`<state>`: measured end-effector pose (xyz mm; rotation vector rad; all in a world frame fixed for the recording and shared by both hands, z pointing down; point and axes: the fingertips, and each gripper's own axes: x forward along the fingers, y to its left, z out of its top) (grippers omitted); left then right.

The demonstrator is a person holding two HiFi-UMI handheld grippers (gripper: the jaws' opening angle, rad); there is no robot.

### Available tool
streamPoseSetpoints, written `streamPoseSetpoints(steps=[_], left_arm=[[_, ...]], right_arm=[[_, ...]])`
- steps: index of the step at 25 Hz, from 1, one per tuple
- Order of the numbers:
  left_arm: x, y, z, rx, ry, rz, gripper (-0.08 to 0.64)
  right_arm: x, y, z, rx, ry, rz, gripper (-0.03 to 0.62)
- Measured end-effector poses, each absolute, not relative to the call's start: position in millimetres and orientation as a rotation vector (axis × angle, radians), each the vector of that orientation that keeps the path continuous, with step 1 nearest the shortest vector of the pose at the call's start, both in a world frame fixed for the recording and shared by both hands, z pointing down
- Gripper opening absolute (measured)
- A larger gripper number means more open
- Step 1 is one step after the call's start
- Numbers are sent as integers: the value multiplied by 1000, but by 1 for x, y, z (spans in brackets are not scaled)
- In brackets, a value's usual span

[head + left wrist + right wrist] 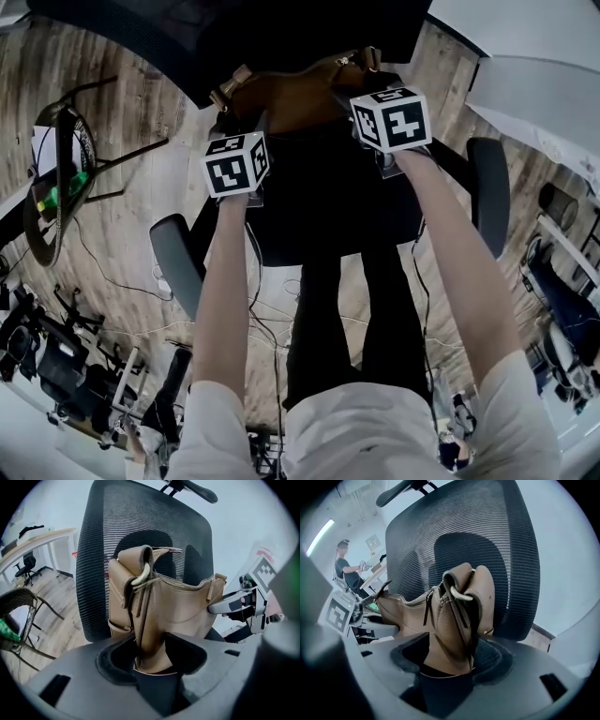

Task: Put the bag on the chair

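Release step: bag [180,613] on chair [117,527], ends within opened left tool [151,656] and right tool [443,657]; next, presumably, clean withdrawal.

Bag [173,616]: tan, leather look, fine pebbled grain, soft low sheen, stitched seams.
Strap ring [142,576] and zip [185,585]: pale metal, shiny.
Chair [98,550] backrest: black woven mesh, ribbed, matt.
Floor [112,216]: wood planks, grain showing.
Left gripper [152,657] shell: smooth grey plastic, matt.
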<state>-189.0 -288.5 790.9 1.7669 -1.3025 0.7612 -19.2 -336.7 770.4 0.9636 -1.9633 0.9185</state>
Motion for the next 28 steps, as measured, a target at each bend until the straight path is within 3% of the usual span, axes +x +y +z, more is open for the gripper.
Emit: streamPoseSetpoints(steps=[13,28], left_arm=[[-192,-280,775,1791,-1339,813,179],[-195,-253,733,1870,-1365,866,181]], right_arm=[[-10,-322,757,1030,-1947,935,324],[-6,-279,725,1069,-1920,923,331]])
